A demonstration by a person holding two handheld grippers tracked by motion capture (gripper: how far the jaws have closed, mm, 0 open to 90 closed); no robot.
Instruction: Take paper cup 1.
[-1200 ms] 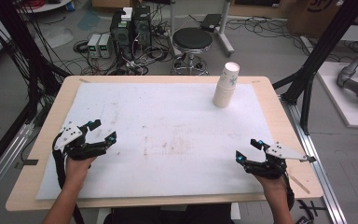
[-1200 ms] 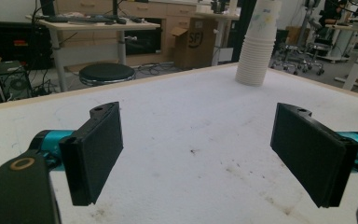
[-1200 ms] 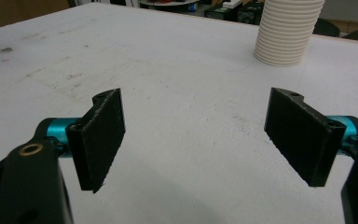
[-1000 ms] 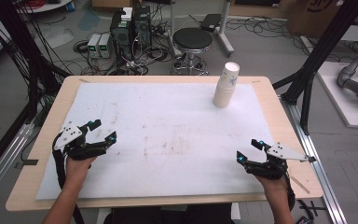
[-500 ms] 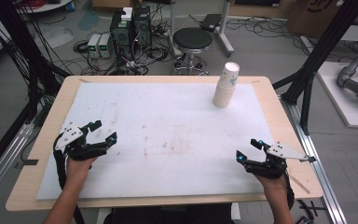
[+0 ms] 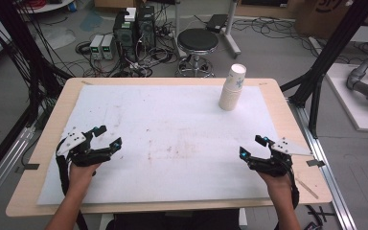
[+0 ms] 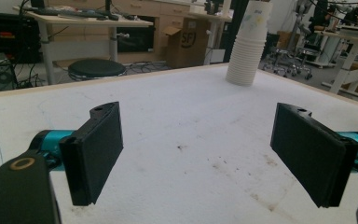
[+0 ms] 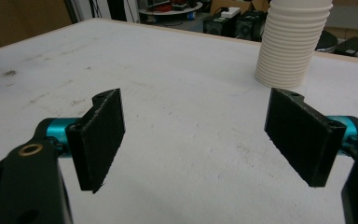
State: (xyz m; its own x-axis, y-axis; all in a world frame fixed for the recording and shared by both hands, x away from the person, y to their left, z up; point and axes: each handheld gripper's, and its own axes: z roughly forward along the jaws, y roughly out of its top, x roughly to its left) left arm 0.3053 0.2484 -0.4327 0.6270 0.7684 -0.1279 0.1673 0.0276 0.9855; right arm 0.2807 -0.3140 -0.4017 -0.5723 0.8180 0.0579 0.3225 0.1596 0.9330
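Table (image 6: 172,96) with white mat; cup stack (image 6: 232,88) upright at far right edge, well apart from both hands. Judged step: reach for stack; approach level, square to its side, grip low. Left gripper (image 6: 106,139) and right gripper (image 6: 251,146): jaws wide, empty, touching nothing

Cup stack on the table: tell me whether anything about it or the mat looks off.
The cup stack leans slightly but stands whole, nothing spilled. The white mat shows brownish stains near its middle. Both grippers, left gripper and right gripper, are open and empty.
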